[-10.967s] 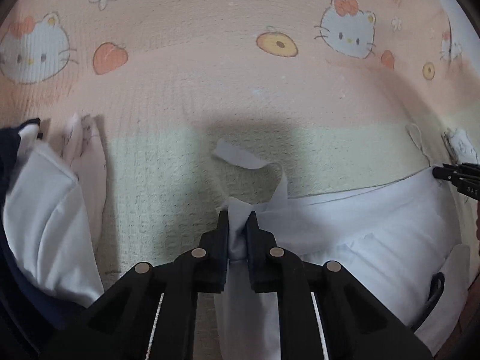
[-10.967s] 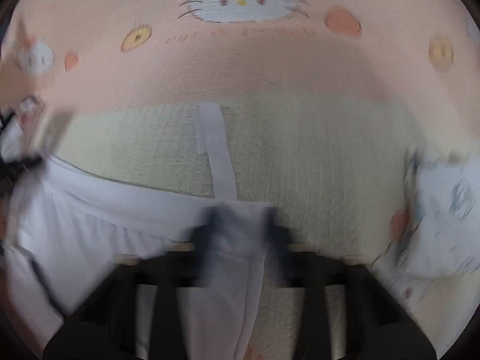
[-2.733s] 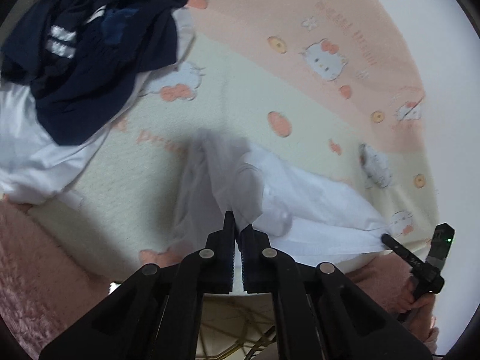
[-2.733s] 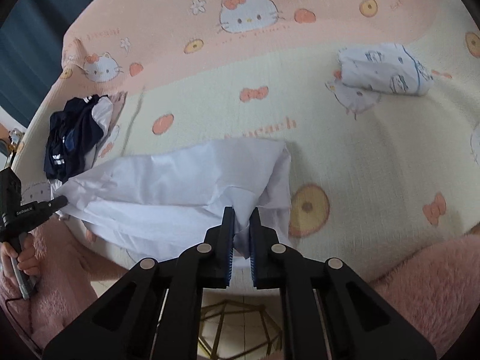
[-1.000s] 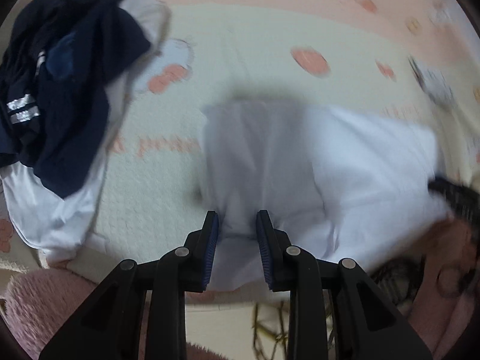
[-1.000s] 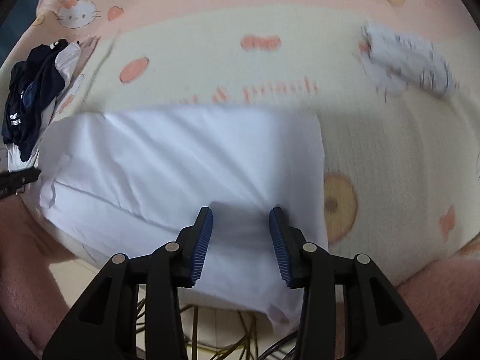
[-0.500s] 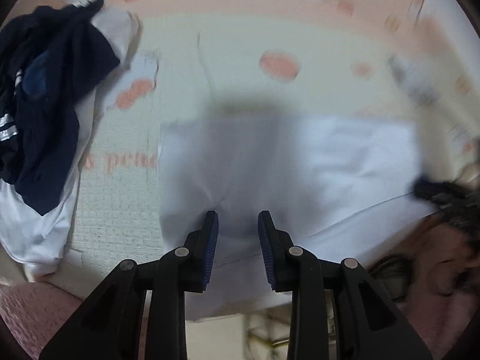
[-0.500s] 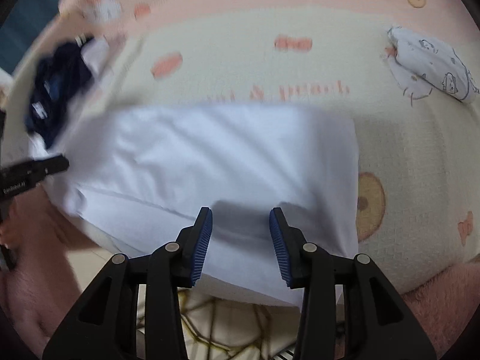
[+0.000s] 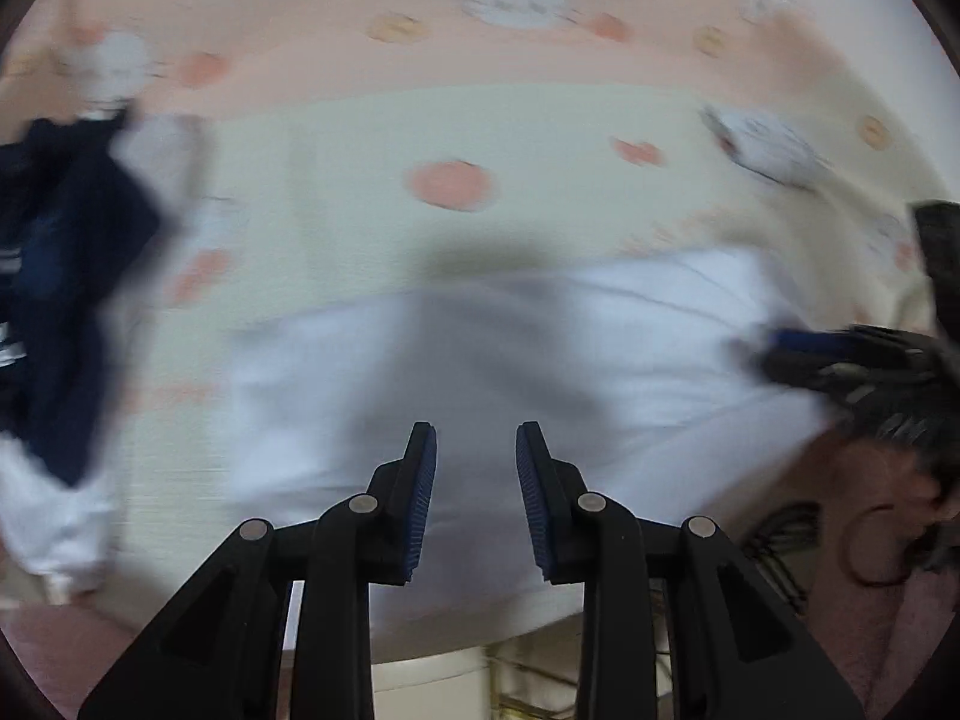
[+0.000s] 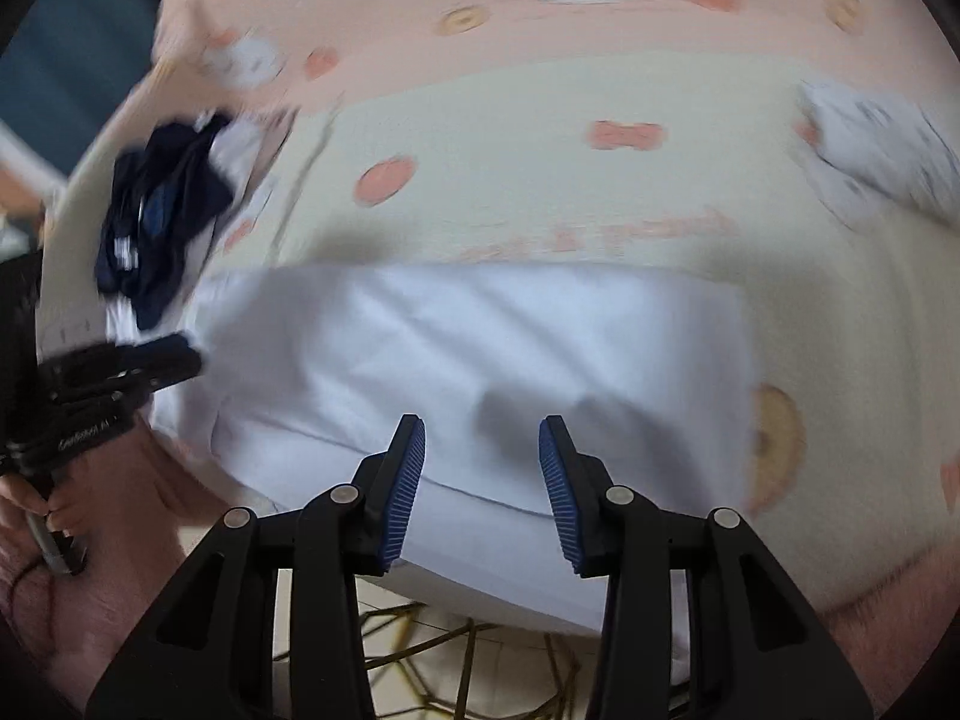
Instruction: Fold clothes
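While your left tongs point(image 9: 475, 450) hang spread over the near edge of the white garment point(image 9: 468, 360), nothing sits between their blue ribbed pads point(image 9: 420, 498), and the cloth beneath them lies flat in shadow. Your right tongs point(image 10: 482, 444) are likewise spread and empty, poised above the same garment's near hem, where a seam line runs across just ahead of the fingertips. That white garment lies folded into a broad rectangle on the bed, its long axis running left to right across both views, its near edge hanging just over the bed's front edge and its far edge parallel to the blanket's stripes. Under it is the blanket point(image 10: 540, 192), pale cream near you and peach farther off, printed with cartoon cats, bows and round orange shapes; pinkish lettering runs along the cream band just beyond the garment, too blurred to read. To the left a dark navy garment point(image 10: 162, 204) lies heaped on some white cloth, well apart from the folded piece. To the right rests a small white printed bundle point(image 10: 876, 144), near the blanket's edge. White lettering on your left tool's black body cannot be made out.
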Motion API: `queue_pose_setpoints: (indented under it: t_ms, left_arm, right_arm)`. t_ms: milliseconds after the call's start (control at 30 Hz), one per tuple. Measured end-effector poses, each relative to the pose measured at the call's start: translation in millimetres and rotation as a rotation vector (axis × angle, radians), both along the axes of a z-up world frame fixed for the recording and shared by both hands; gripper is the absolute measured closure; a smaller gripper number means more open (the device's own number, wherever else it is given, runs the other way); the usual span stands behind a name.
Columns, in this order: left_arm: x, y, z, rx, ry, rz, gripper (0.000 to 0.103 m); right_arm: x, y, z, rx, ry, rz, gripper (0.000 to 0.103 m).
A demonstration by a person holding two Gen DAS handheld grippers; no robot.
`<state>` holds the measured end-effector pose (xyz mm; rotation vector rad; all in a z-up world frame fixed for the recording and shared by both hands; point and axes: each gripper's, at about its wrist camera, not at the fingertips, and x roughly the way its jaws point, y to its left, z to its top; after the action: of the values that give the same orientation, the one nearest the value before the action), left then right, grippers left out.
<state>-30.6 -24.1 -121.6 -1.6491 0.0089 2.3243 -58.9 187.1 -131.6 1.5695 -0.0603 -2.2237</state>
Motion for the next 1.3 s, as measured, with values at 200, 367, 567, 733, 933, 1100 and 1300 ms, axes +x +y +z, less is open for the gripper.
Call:
queue_pose_setpoints:
  t_ms: [200, 367, 567, 733, 933, 1100, 1300]
  left_arm:
    - [11, 15, -28, -0.089, -0.083, -0.032, 0.073]
    - [20, -12, -11, -0.003, -0.041, 0.05, 0.073]
    - [1, 5, 6, 0.021, 0.105, 0.024, 0.07]
    - [-17, 42, -16, -0.03, 0.096, -0.052, 0.065]
    - [-18, 23, -34, -0.15, 0.022, -0.006, 0.063]
    - [-25, -32, -19, -0.074, 0.042, 0.176, 0.064]
    - [-31, 22, -23, 0.022, 0.09, 0.036, 0.064]
  right_arm:
    - [7, -5, -16, 0.075, -0.046, 0.069, 0.062]
    - [-5, 46, -3, -0.128, -0.095, -0.098, 0.062]
    - [-15, 57, 4, -0.089, -0.013, -0.202, 0.062]
    - [-14, 22, -8, 0.116, 0.032, -0.104, 0.062]
    - [-13, 45, -16, 0.152, -0.03, -0.193, 0.062]
    - [-11, 86, 6, 0.008, -0.012, -0.302, 0.062]
    - [-22, 48, 15, 0.016, 0.111, -0.176, 0.062]
